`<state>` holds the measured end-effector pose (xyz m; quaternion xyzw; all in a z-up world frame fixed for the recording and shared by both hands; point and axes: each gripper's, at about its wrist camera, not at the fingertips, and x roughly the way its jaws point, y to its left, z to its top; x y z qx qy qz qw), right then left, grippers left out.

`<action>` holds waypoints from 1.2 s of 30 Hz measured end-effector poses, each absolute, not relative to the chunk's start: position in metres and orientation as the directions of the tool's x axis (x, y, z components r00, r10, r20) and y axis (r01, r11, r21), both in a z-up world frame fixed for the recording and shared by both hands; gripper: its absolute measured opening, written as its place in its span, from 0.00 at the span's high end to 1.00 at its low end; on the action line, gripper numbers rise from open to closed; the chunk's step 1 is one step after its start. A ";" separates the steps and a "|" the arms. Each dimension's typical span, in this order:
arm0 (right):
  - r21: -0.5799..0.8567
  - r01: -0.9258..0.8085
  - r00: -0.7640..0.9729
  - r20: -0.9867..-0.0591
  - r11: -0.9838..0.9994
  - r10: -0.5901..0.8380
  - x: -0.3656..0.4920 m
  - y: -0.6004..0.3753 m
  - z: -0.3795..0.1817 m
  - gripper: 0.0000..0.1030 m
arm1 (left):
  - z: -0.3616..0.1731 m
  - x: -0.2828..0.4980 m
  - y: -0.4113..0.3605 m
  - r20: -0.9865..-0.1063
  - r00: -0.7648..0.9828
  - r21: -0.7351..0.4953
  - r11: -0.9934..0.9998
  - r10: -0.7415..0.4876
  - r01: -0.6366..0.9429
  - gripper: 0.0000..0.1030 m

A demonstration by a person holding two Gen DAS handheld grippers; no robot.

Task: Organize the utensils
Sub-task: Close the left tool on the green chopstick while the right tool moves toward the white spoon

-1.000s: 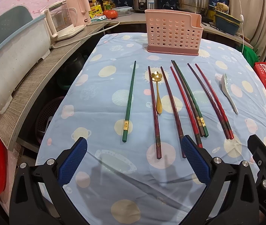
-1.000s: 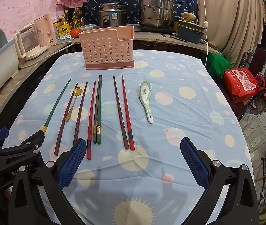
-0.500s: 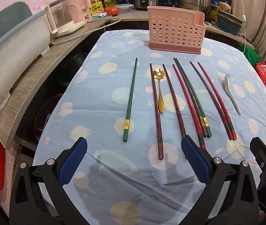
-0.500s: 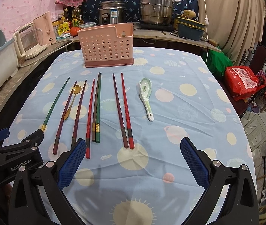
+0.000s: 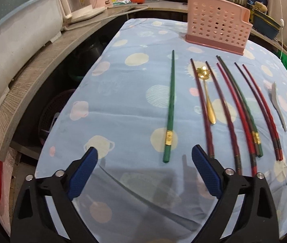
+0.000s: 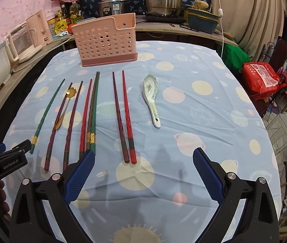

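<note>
I am lowering the left gripper (image 5: 144, 158) toward the near end of the lone green chopstick (image 5: 170, 109), its fingers beginning to narrow from fully spread, nothing between them yet. The right gripper (image 6: 142, 163) is hanging wide open and empty before the red pair (image 6: 126, 117). Every utensil is lying untouched on the tabletop (image 6: 214, 125) in front of the pink basket (image 6: 105, 41); sorting has not yet begun.

Chopsticks (image 6: 91, 113) lie before the basket (image 6: 105, 40), ceramic spoon (image 6: 151, 99) rightmost.
</note>
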<state>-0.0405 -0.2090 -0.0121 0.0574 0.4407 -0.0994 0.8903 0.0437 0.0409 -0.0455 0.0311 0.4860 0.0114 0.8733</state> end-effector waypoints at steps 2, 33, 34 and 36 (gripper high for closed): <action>0.014 0.229 0.585 -0.801 0.973 -0.126 -0.038 -0.210 -0.015 0.10 | -0.054 0.048 0.047 -0.861 0.507 0.051 0.999 0.040 0.007 0.23; 0.110 0.267 0.561 -0.825 0.957 -0.062 0.037 -0.256 -0.050 0.65 | -0.064 0.070 0.031 -0.880 0.465 -0.042 0.992 -0.095 0.122 0.93; 0.112 0.264 0.564 -0.824 0.958 -0.059 0.039 -0.257 -0.051 0.68 | -0.064 0.069 0.030 -0.880 0.466 -0.041 0.992 -0.093 0.121 0.93; 0.112 0.262 0.564 -0.823 0.959 -0.058 0.043 -0.257 -0.053 0.71 | -0.064 0.069 0.030 -0.880 0.467 -0.034 0.992 -0.088 0.121 0.93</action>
